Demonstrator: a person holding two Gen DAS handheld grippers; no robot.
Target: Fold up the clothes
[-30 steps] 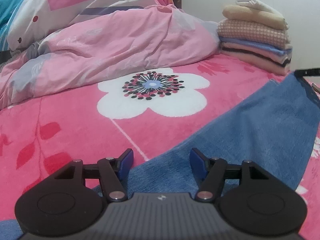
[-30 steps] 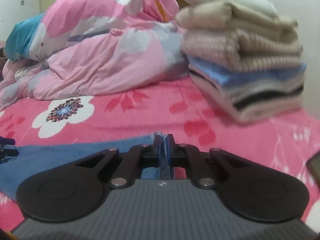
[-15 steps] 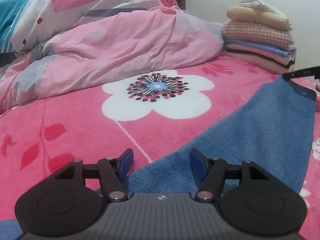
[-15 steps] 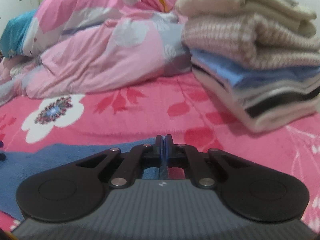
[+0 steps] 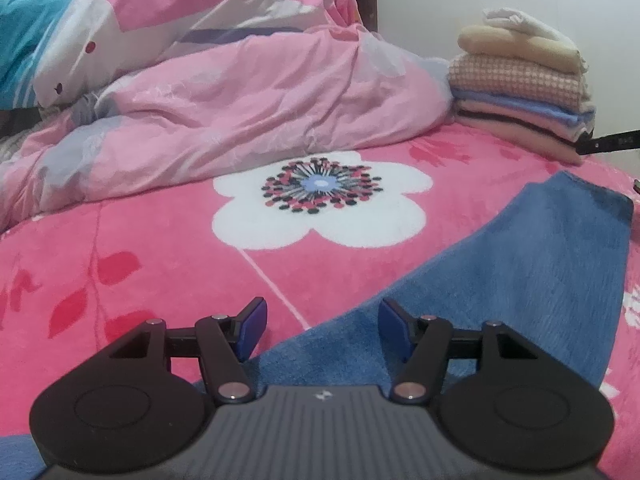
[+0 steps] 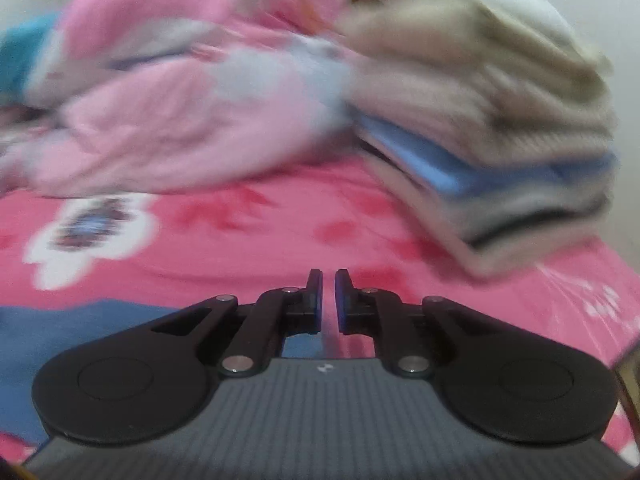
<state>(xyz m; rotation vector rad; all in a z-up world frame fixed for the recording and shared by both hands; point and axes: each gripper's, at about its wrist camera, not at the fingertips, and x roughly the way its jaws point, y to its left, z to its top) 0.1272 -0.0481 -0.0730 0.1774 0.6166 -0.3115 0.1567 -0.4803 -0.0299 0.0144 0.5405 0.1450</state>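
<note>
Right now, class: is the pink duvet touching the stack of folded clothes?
Touching. The left wrist view shows the pink duvet bulging against the lower layers of the stack of folded clothes, with no gap between them.

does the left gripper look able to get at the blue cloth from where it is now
Probably yes. The left gripper has its jaws open right above the near edge of the blue cloth, which lies flat on the pink blanket with nothing on it or in between.
</note>
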